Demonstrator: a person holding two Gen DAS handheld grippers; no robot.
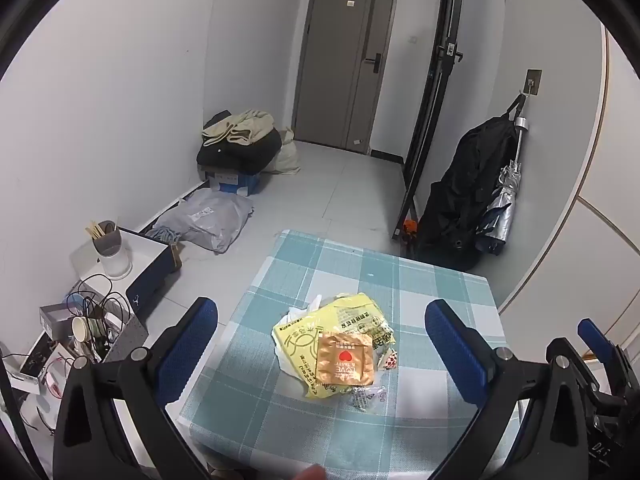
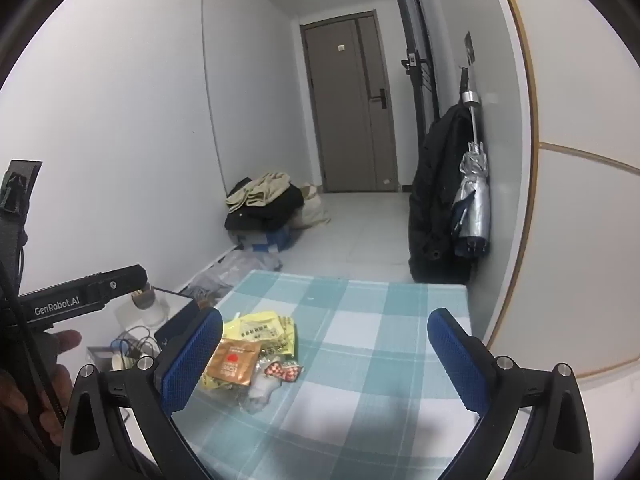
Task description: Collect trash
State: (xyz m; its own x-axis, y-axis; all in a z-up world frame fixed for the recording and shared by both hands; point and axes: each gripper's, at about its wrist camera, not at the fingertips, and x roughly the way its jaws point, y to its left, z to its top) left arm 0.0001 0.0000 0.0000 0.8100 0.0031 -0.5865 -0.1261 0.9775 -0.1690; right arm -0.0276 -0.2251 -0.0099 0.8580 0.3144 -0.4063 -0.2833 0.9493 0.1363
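left tongs [image 1: 320, 344]: spread wide, empty, above wrapper pile [image 1: 336, 344] | right tongs [image 2: 324, 354]: spread wide, empty | orange sachet [image 1: 345, 358] atop yellow wrapper [image 1: 352, 314] on checked surface [image 1: 432, 292]

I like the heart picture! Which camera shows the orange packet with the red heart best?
The left wrist view: the flat orange foil packet with the red heart lies fully visible, centred. In the right wrist view, the packet is smaller, partly hidden behind a blue finger pad.
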